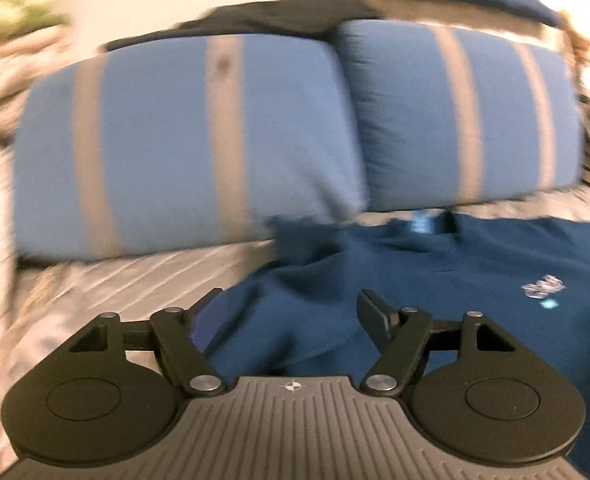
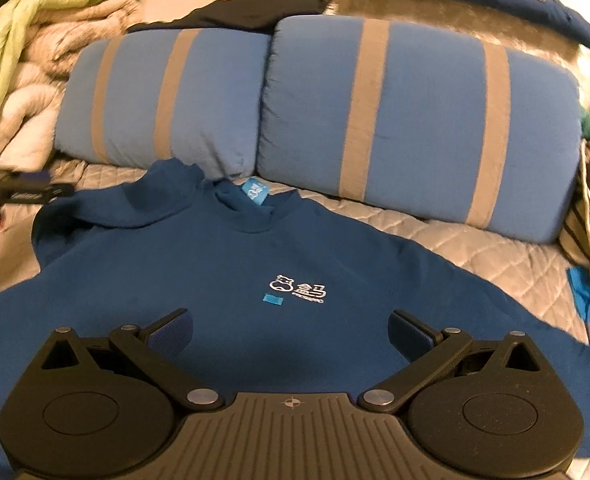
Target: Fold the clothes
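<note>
A dark blue T-shirt (image 2: 223,264) lies face up on a grey quilted bed, collar toward the pillows, with a white chest logo (image 2: 298,288). Its left sleeve is bunched near the collar. My right gripper (image 2: 291,330) is open and empty, hovering over the shirt's lower chest. My left gripper (image 1: 291,308) is open over the shirt's (image 1: 435,280) left shoulder and sleeve area, with fabric lying between its fingers but not clamped. The left gripper also shows at the left edge of the right wrist view (image 2: 23,192).
Two blue pillows with grey stripes (image 2: 415,120) lie along the head of the bed. Crumpled light blankets (image 2: 35,60) are piled at the left. Dark clothes (image 2: 255,8) lie behind the pillows. Bags and a teal cloth (image 2: 587,300) sit at the right edge.
</note>
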`<state>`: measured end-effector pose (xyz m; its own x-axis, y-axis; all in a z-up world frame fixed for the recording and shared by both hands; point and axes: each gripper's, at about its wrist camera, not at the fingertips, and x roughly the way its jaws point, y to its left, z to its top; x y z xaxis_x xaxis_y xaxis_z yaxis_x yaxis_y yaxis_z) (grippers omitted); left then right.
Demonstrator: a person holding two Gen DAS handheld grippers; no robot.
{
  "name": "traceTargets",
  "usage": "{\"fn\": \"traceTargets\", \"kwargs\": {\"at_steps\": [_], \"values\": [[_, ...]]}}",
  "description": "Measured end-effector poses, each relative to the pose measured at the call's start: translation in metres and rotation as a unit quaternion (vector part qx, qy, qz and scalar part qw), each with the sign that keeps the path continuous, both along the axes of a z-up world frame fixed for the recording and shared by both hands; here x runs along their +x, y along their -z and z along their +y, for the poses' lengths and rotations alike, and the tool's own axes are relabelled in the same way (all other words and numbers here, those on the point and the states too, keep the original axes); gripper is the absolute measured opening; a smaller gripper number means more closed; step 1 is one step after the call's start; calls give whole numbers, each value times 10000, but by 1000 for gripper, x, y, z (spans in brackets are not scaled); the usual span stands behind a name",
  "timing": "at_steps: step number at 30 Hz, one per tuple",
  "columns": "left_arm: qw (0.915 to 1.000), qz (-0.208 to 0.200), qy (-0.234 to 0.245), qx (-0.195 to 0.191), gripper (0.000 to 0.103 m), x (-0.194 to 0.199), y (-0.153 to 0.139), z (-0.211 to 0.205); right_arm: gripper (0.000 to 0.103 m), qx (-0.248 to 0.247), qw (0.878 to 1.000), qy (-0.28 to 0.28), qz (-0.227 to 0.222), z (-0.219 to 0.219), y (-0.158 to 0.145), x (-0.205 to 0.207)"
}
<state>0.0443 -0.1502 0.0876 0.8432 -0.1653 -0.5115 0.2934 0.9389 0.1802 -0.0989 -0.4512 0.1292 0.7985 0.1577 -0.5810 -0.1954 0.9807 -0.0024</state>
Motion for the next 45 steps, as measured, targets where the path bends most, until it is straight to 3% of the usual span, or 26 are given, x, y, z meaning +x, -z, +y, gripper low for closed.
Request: {"fn": "traceTargets", "kwargs": {"at_steps": [3,7,8,9,10,11,13,18,21,25,27,28,29,34,37,38,39,45], "values": [[9984,304,367,317,71,19,11,-28,103,-52,9998,-188,6,9,2,0],[9955,719,83,617,65,38,33,-38,103,-91,9987,-483,136,21,6,6],[9936,852,-23,735,51,43,38,-38,103,-138,9983,-531,174,24,7,8],[9910,1021,-119,859,23,46,43,-38,103,-173,9981,-557,196,26,8,10],[9886,1163,-164,943,6,48,48,-38,103,-184,9980,-573,212,28,8,12],[9865,1287,-173,999,1,50,51,-37,103,-193,9978,-592,235,30,9,13],[9863,1241,-230,1061,0,44,51,-34,103,-237,9975,-623,254,33,10,14],[9931,896,-568,494,0,21,22,1,103,-258,9979,-567,177,34,7,9],[9948,646,-676,396,0,4,8,28,103,-210,9981,-556,161,31,5,5],[9987,403,-285,-103,4,-2,-6,42,103,-130,9985,-511,110,29,5,4],[9990,294,-37,-333,25,-4,-10,39,103,-128,9986,-512,104,30,6,4],[9991,267,83,-322,43,-4,-9,32,103,-131,9985,-518,94,30,6,4],[9991,263,214,-248,51,-3,-7,24,103,-127,9985,-523,87,30,6,4],[9954,634,475,540,51,23,29,-20,103,-68,9988,-489,56,27,6,2],[9903,1021,301,890,47,44,56,-31,103,29,9991,-431,46,23,6,2],[9890,1067,245,998,22,46,61,-32,103,41,9991,-421,36,23,5,1],[9874,1112,188,1107,9,48,65,-34,103,48,9991,-412,27,23,5,1],[9927,902,-34,795,8,33,37,-22,103,48,9991,-417,68,21,7,2]]}}
